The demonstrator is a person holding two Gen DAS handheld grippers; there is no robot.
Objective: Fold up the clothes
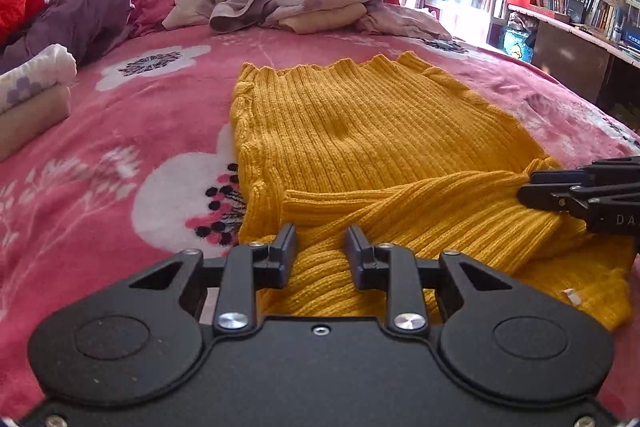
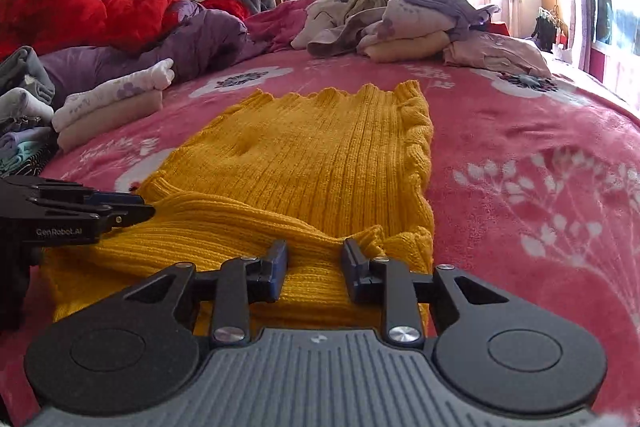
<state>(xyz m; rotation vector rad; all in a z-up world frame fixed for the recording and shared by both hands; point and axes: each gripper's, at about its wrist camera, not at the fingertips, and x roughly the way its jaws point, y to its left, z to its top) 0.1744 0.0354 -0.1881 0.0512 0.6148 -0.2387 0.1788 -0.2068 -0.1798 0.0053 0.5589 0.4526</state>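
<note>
Across the middle of both views we see a mustard-yellow ribbed sweater point(image 1: 360, 131) lying flat on a pink flowered blanket point(image 1: 120, 131), its wavy hem toward the top of the frame and a sleeve point(image 1: 400, 203) folded across its near end. At the bottom centre of the left wrist view our left gripper point(image 1: 321, 241) sits low over the bunched knit, its jaws a little apart with yellow fabric between them; the pads do not appear to press on it. From the right wrist view the same gripper enters at the left edge, its tips resting at the sweater's near left corner. Our right gripper point(image 2: 314, 259) stands at the bottom centre of its own view, jaws likewise parted with a raised fold of the knit between them, not pinched; in the left wrist view it reaches in from the right edge, tips at the end of the folded sleeve. Further out, a stack of folded clothes point(image 2: 112, 107) in white and beige sits at the left of the blanket. A loose heap of unfolded laundry point(image 2: 392, 23) in lilac, cream and grey lies at the far end of the bed, and a red and purple quilt point(image 2: 100, 23) is crumpled in the upper left. Shelves of books point(image 1: 580, 7) fill the upper right of the left wrist view.
</note>
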